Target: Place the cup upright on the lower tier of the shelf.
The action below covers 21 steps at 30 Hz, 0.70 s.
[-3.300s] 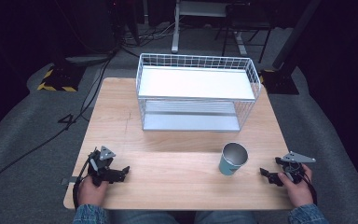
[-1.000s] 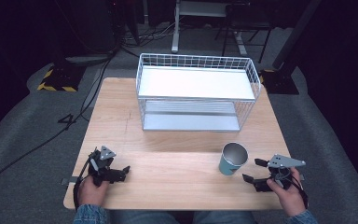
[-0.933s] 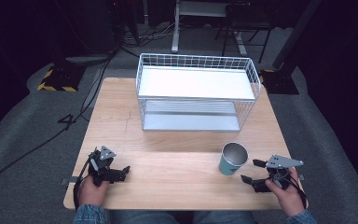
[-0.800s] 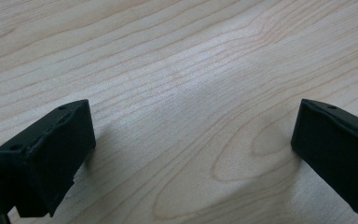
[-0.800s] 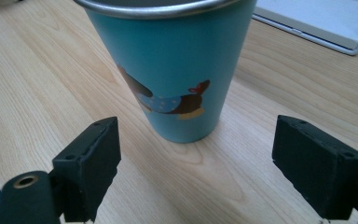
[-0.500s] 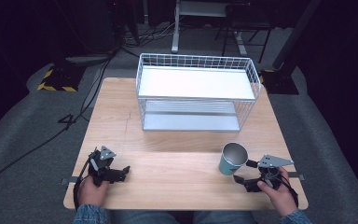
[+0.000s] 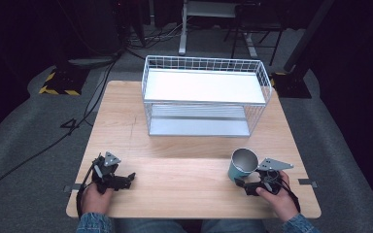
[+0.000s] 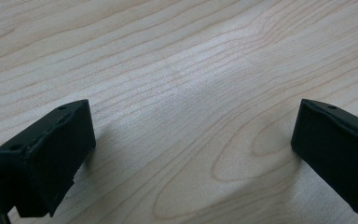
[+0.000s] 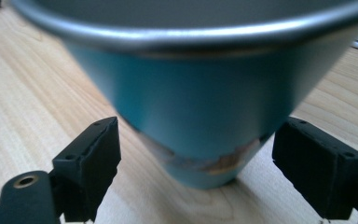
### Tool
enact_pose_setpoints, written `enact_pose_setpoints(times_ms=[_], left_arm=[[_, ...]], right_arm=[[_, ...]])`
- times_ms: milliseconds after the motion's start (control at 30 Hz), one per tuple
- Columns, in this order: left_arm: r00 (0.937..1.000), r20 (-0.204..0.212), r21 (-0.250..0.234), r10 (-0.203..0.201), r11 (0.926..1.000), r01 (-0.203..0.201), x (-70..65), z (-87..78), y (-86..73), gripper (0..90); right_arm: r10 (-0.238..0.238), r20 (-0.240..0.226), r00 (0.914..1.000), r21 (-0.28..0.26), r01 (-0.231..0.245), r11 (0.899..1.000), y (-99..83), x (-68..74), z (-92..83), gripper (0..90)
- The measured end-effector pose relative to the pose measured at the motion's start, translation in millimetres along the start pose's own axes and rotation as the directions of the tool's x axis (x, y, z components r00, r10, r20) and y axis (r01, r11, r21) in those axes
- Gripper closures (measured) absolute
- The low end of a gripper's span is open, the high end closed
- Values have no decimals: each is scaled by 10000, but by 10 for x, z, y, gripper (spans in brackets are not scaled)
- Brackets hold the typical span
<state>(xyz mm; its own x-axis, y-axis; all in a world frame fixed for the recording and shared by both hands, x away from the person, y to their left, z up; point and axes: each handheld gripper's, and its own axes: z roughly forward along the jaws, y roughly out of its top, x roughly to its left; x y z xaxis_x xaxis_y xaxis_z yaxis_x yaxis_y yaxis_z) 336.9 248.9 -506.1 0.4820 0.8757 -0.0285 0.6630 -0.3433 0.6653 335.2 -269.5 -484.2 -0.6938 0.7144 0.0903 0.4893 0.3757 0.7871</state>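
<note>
1. The right gripper (image 7: 244,184), a black two-jaw tool with a grey three-cornered plate on top, is held in the person's right hand (image 7: 277,196) near the front right corner of the light wooden table (image 7: 184,145).
2. Its jaws stand spread wide, one on each side of the teal tapered metal cup (image 7: 242,164) with a silvery rim and inside.
3. In the right gripper view the cup (image 9: 200,107) stands upright between the two jaws, its narrow base resting on the wood just ahead of them (the wide rim spreads well above and past them).
4. Bare wood shows between each jaw and the cup's base, so neither jaw touches it.
5. The left gripper (image 7: 126,178), the same black kind, is held in the left hand (image 7: 97,194) near the front left corner of the table.
6. In the left gripper view its jaws are spread far apart with bare wood grain between them, and they hold nothing (their shadows lie right beside them, so they sit low over the table (image 8: 191,93)).
7. Beyond both pairs of jaws, at the far half of the table, stands a white wire basket-shelf (image 7: 148,77) with a flat white top panel and a lower shelf; the cup is well apart from it on the near side.
</note>
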Motion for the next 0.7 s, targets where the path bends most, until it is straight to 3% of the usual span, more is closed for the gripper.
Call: enact_pose_setpoints(times_ms=[333,700], left_arm=[[10000,1,1,2,10000,-2,0,0,0,1],[10000,0,1,3,10000,-3,0,0,0,1]], right_arm=[[24,252,9997,95,-27,10000,50,27,153,159],[214,334,9992,-141,-209,9997,45,-5,187,158]])
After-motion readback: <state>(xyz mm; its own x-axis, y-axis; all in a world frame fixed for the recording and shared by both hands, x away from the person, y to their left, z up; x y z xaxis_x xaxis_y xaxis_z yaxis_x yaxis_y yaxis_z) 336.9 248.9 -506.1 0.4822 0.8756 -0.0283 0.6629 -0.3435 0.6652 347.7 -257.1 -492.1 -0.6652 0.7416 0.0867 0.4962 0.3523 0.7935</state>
